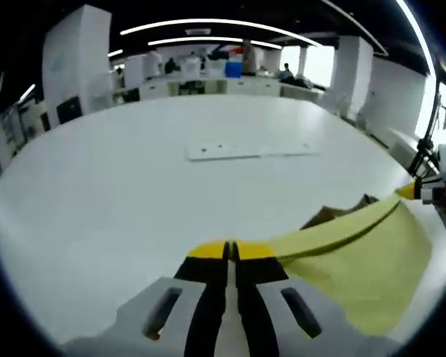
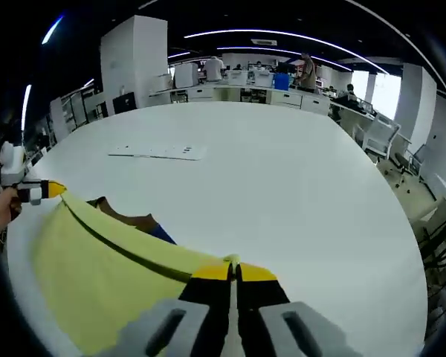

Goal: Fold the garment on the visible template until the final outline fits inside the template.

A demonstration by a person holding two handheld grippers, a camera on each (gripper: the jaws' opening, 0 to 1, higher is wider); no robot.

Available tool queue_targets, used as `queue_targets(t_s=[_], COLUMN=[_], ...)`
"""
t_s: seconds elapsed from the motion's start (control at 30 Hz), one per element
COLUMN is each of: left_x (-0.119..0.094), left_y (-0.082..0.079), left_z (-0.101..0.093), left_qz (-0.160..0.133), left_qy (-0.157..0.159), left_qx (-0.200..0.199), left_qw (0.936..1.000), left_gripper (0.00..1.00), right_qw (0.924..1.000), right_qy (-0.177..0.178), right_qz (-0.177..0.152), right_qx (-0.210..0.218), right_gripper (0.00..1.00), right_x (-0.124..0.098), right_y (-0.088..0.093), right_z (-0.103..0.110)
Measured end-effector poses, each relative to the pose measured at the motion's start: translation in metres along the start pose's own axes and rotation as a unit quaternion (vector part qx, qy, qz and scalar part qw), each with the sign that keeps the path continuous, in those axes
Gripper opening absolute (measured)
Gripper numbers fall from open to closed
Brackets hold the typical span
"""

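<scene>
Here both hand-held grippers (image 1: 229, 251) (image 2: 233, 268) pinch the yellow garment (image 1: 357, 268), which largely hides a brown sheet (image 2: 130, 218).

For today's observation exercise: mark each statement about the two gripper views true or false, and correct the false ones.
1. The garment is yellow. True.
2. Both grippers are open, holding nothing. False: the left gripper and right gripper are each shut on the garment's edge.
3. The garment is stretched between the two grippers. True.
4. The table is dark wood. False: it is white.
5. A flat white sheet lies farther out on the table. True.
</scene>
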State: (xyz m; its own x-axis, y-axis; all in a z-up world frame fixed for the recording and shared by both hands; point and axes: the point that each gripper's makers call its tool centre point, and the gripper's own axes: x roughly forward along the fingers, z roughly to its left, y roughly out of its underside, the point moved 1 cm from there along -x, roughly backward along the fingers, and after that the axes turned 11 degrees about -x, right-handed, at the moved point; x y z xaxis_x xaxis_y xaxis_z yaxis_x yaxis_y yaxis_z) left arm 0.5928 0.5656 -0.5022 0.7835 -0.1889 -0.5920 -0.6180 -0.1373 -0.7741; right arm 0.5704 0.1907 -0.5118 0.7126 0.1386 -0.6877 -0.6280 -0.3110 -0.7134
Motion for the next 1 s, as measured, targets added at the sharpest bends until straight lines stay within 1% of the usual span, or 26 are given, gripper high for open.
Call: queue_targets(t_s=[0.07,0.17,0.23,0.27,0.3,0.33,0.37,0.4,0.43,0.47,0.53,0.57,0.67,0.7,0.73,0.77,0.8,0.83,0.87,0.9,0.97,1.0], left_x=[0.000,0.001,0.001,0.000,0.000,-0.002,-0.002,-0.002,-0.003,-0.004,-0.007,-0.008,-0.011,-0.012,-0.012,-0.012,-0.012,-0.012,-0.013,-0.010,-0.007,-0.005], left_y=[0.003,0.003,0.001,0.001,-0.001,-0.002,-0.002,-0.001,0.001,0.001,0.003,0.003,0.007,0.009,0.011,0.012,0.016,0.019,0.019,0.019,0.022,0.022], left_z=[0.001,0.002,-0.001,-0.001,-0.001,0.002,0.002,-0.002,-0.004,-0.005,-0.003,-0.004,-0.005,-0.005,-0.005,-0.006,-0.006,-0.007,-0.008,-0.008,-0.012,-0.014], left_qz=[0.001,-0.001,-0.005,-0.005,-0.005,-0.008,-0.009,-0.004,-0.005,-0.003,0.000,-0.002,-0.001,0.003,0.005,0.006,0.015,0.023,0.020,0.018,0.018,0.019], left_qy=[-0.004,-0.003,0.002,0.001,-0.001,-0.012,-0.012,0.000,0.012,0.019,0.023,0.030,0.056,0.065,0.074,0.078,0.082,0.084,0.083,0.083,0.086,0.086], left_qx=[-0.024,-0.028,-0.008,0.002,0.024,0.037,0.052,0.056,0.040,0.042,0.057,0.065,0.086,0.107,0.128,0.141,0.158,0.174,0.198,0.209,0.208,0.209], left_qw=[0.9997,0.9996,1.0000,1.0000,0.9997,0.9992,0.9985,0.9984,0.9991,0.9989,0.9981,0.9974,0.9947,0.9920,0.9890,0.9869,0.9839,0.9809,0.9766,0.9742,0.9741,0.9740], left_gripper=[0.00,0.00,0.00,0.00,0.00,0.00,0.01,0.04,0.10,0.15,0.23,0.24,0.28,0.29,0.29,0.29,0.30,0.30,0.30,0.31,0.33,0.34], right_qw=[1.0000,1.0000,0.9998,0.9995,0.9984,0.9975,0.9973,0.9975,0.9975,0.9976,0.9982,0.9987,0.9993,0.9988,0.9973,0.9962,0.9953,0.9952,0.9952,0.9954,0.9957,0.9966], right_qy=[-0.002,-0.002,-0.010,-0.013,-0.011,-0.011,-0.016,-0.016,-0.015,-0.016,-0.021,-0.026,-0.037,-0.040,-0.043,-0.043,-0.041,-0.042,-0.041,-0.036,-0.028,-0.022], right_qz=[0.003,0.006,0.016,0.020,0.020,0.018,0.017,0.017,0.015,0.015,0.012,0.007,-0.004,-0.009,-0.003,-0.002,0.007,0.012,0.013,0.014,0.009,0.007], right_qx=[0.003,-0.003,0.007,0.024,0.052,0.067,0.069,0.067,0.067,0.066,0.055,0.042,-0.003,-0.029,-0.059,-0.076,-0.088,-0.087,-0.088,-0.088,-0.088,-0.080], right_gripper=[0.00,0.00,0.00,0.00,0.00,0.00,0.00,0.00,0.00,0.04,0.11,0.16,0.24,0.26,0.28,0.31,0.32,0.33,0.34,0.33,0.33,0.32], right_x=[0.001,0.002,0.004,0.005,0.004,0.005,0.005,0.004,0.003,0.002,-0.001,-0.003,-0.008,-0.010,-0.010,-0.011,-0.012,-0.013,-0.013,-0.012,-0.008,-0.005], right_y=[0.001,0.002,0.006,0.008,0.008,0.008,0.008,0.007,0.007,0.007,0.006,0.005,0.002,0.002,0.004,0.005,0.008,0.010,0.012,0.013,0.014,0.014], right_z=[0.001,0.002,0.005,0.006,0.006,0.005,0.004,0.003,0.003,0.004,0.005,0.005,0.007,0.008,0.008,0.009,0.010,0.012,0.013,0.013,0.012,0.010])
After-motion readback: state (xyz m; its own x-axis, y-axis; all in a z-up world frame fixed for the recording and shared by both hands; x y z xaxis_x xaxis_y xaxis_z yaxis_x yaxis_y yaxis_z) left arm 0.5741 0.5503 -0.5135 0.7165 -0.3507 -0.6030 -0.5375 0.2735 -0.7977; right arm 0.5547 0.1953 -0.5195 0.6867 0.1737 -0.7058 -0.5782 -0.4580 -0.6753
